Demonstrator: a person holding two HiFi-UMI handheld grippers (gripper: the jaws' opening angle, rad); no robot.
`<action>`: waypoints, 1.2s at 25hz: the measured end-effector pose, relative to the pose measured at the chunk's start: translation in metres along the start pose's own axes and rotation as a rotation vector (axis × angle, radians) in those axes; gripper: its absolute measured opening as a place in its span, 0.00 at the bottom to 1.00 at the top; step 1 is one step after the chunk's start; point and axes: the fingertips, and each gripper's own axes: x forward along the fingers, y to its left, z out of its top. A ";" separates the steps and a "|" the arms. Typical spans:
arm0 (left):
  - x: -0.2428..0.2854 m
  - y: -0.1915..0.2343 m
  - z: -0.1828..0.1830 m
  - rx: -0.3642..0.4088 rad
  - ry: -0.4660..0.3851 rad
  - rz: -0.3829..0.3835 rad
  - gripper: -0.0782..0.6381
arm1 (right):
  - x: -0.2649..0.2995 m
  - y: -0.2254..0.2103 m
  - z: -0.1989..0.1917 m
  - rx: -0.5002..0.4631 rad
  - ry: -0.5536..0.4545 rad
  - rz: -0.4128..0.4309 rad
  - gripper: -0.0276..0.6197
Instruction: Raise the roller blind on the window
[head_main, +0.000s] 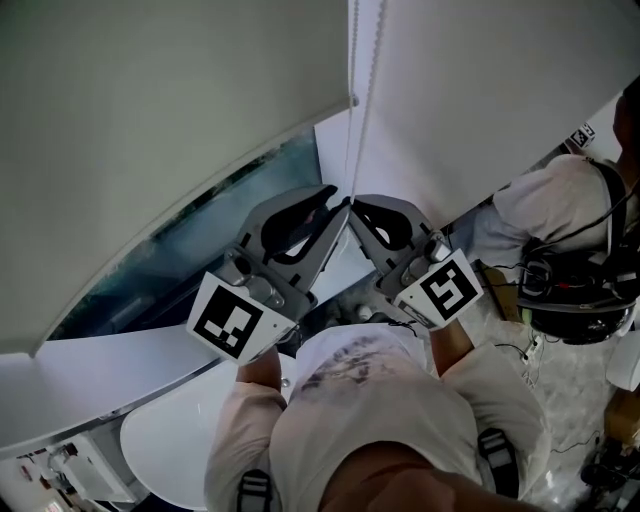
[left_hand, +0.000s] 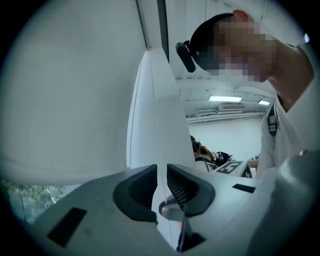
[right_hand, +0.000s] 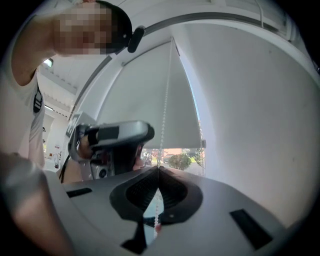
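Observation:
The pale roller blind (head_main: 150, 150) covers most of the window, leaving a strip of glass (head_main: 200, 240) below its bottom rail. Its white bead chain (head_main: 362, 100) hangs down beside the blind's right edge. Both grippers meet at the chain, tip to tip. My right gripper (head_main: 356, 211) is shut on the chain (right_hand: 164, 115), which passes through the pinched tips (right_hand: 159, 170) and on below them. My left gripper (head_main: 340, 205) holds its jaws a narrow gap apart (left_hand: 161, 172). The chain (left_hand: 131, 130) runs just left of that gap, and I see no beads in it.
A white wall (head_main: 480, 90) borders the window on the right. The white sill (head_main: 120, 370) curves below the glass. Another person in a white shirt (head_main: 560, 200) stands close at the right, with cables and gear on the floor there.

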 end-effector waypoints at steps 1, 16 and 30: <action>0.005 0.000 0.006 0.018 0.003 -0.004 0.18 | -0.001 0.002 -0.004 0.004 0.009 0.002 0.14; 0.022 0.005 0.043 0.063 -0.023 -0.008 0.17 | 0.006 0.023 -0.069 0.048 0.127 0.025 0.14; 0.026 0.008 -0.035 -0.035 0.031 0.049 0.12 | -0.002 0.015 -0.150 0.112 0.275 0.012 0.14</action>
